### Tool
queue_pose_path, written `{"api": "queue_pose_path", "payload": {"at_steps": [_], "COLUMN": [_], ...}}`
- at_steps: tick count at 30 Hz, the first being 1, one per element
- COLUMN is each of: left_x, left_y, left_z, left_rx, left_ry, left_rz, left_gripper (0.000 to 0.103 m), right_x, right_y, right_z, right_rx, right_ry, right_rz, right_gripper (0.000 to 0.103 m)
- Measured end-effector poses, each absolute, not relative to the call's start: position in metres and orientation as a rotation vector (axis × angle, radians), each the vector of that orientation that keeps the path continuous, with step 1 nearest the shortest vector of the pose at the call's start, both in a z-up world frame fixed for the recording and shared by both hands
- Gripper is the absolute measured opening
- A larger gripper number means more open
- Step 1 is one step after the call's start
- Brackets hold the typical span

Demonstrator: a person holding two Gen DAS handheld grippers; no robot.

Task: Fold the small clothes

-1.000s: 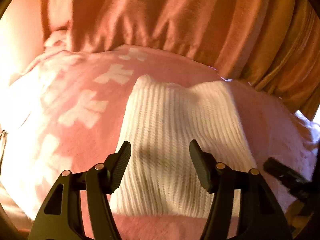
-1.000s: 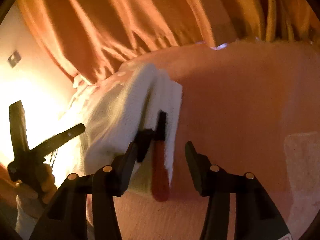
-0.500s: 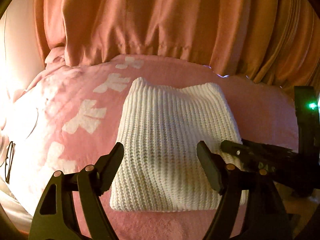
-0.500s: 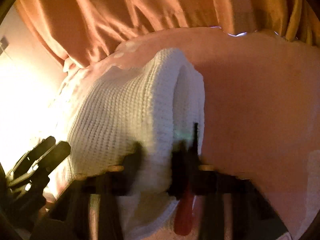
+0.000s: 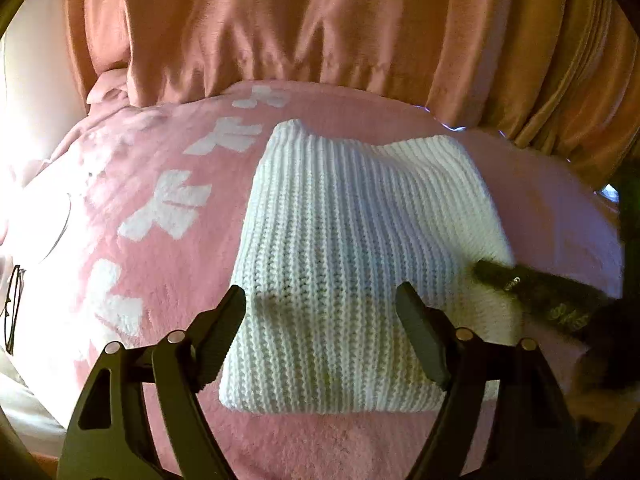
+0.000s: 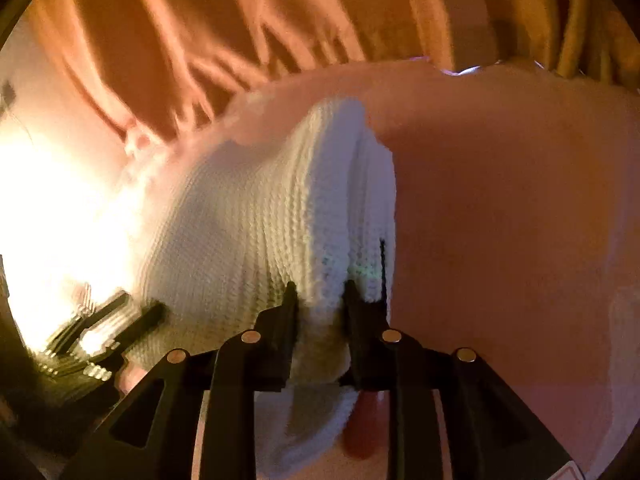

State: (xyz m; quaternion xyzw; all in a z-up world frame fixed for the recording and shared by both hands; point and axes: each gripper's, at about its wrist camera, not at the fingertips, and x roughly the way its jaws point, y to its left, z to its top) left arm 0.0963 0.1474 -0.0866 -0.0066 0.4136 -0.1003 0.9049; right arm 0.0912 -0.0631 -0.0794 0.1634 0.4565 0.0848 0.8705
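The white knitted garment (image 5: 352, 264) lies folded into a thick rectangle on a pink blanket with white bows (image 5: 160, 208), in front of an orange curtain (image 5: 320, 20); the surface looks like a bed, though I cannot be sure. A second ago the left tongs (image 5: 322, 320) stood narrower and closer over the knit; now they are spread wide and still opening, above its near part, with the knit seen between the jaws but no pad pressing on it. The right tongs (image 6: 320, 300) were apart and beside the right edge a second ago — now they pinch that folded edge, the pads pressed on the knit, although the jaws are starting to open a little. I judge that the fold is laid down and the left side has let go, so what remains is probably to release the right edge and to smooth or move the bundle. The left wrist view shows the whole top face, flat and even, and the right tongs only as a dark blurred shape at the knit's right border. The right wrist view shows what the other cannot — the stacked layers at the edge, and a small red piece (image 6: 364, 428) below the jaws whose nature I cannot tell.
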Motion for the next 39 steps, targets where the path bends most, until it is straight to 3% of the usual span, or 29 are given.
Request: {"api": "queue_pose_path", "payload": {"at_steps": [1, 2, 4, 7, 10, 12, 14, 16, 21, 26, 31, 36, 39], "left_x": [0.096, 0.096, 0.098, 0.1, 0.103, 0.105, 0.107, 0.11, 0.109, 0.112, 0.107, 0.089, 0.076], "left_y": [0.148, 0.148, 0.149, 0.151, 0.153, 0.153, 0.155, 0.157, 0.159, 0.148, 0.137, 0.137, 0.142], "left_z": [-0.088, -0.089, -0.09, -0.089, -0.089, -0.091, -0.094, -0.095, -0.093, -0.099, -0.096, -0.081, -0.074], "left_rx": [-0.01, -0.008, -0.014, -0.033, -0.053, -0.06, -0.071, -0.092, -0.126, -0.116, -0.063, 0.006, 0.022], "left_ry": [0.857, 0.859, 0.866, 0.873, 0.881, 0.888, 0.903, 0.918, 0.908, 0.919, 0.89, 0.777, 0.729], "left_rz": [-0.205, -0.203, -0.203, -0.204, -0.203, -0.198, -0.194, -0.194, -0.221, -0.243, -0.239, -0.2, -0.169], "left_gripper": [0.077, 0.077, 0.077, 0.077, 0.077, 0.077, 0.077, 0.077, 0.08, 0.082, 0.083, 0.092, 0.093], "right_x": [0.091, 0.093, 0.101, 0.129, 0.142, 0.151, 0.154, 0.155, 0.125, 0.133, 0.097, 0.043, 0.018], "right_y": [-0.065, -0.065, -0.064, -0.067, -0.073, -0.079, -0.083, -0.083, -0.088, -0.097, -0.087, -0.062, -0.06], "right_z": [-0.071, -0.066, -0.062, -0.088, -0.11, -0.126, -0.128, -0.122, -0.079, -0.113, -0.06, -0.036, -0.042], "right_rx": [0.352, 0.333, 0.272, 0.283, 0.397, 0.516, 0.569, 0.588, 0.534, 0.461, 0.317, 0.054, 0.033], "right_ry": [0.935, 0.929, 0.925, 1.017, 1.059, 1.062, 1.063, 1.052, 0.923, 1.002, 0.88, 0.784, 0.736], "right_rz": [0.18, 0.173, 0.145, 0.16, 0.206, 0.255, 0.279, 0.289, 0.283, 0.205, 0.092, -0.1, -0.174], "right_gripper": [0.028, 0.042, 0.061, 0.061, 0.071, 0.07, 0.047, 0.039, 0.033, 0.045, 0.051, 0.082, 0.086]}}
